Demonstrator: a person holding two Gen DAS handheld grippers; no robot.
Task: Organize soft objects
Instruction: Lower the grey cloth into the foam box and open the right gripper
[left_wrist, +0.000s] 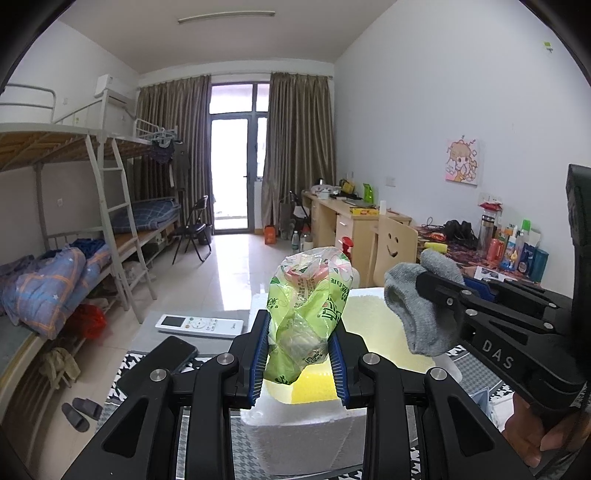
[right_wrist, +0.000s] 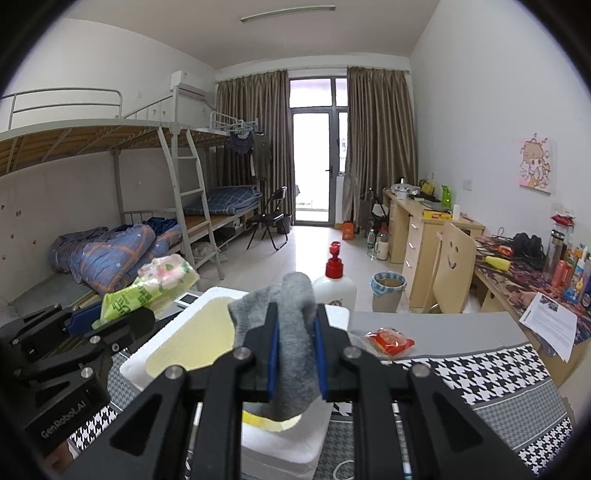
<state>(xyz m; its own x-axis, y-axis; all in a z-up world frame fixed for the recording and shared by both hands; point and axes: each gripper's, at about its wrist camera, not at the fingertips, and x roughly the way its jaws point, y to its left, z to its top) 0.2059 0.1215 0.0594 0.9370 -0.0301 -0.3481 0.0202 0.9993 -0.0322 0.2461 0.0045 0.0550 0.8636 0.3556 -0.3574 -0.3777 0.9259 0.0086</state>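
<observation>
Left hand-held gripper clamps green packet; right hand-held gripper pinches grey sock (above foam box).

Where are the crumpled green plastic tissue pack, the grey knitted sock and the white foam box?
Green plastic tissue pack (left_wrist: 306, 317): left wrist view, on its crumpled middle between the blue pads.
Grey knitted sock (right_wrist: 295, 332): right wrist view, on its bunched middle.
White foam box (left_wrist: 306, 439): left wrist view, on its near wall.

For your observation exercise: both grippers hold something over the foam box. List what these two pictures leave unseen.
- Foam box floor: hidden by both grippers in both views.
- Tissue pack print: too small to read in the left wrist view.
- Sock toe or cuff: bunched between the right gripper pads.
</observation>
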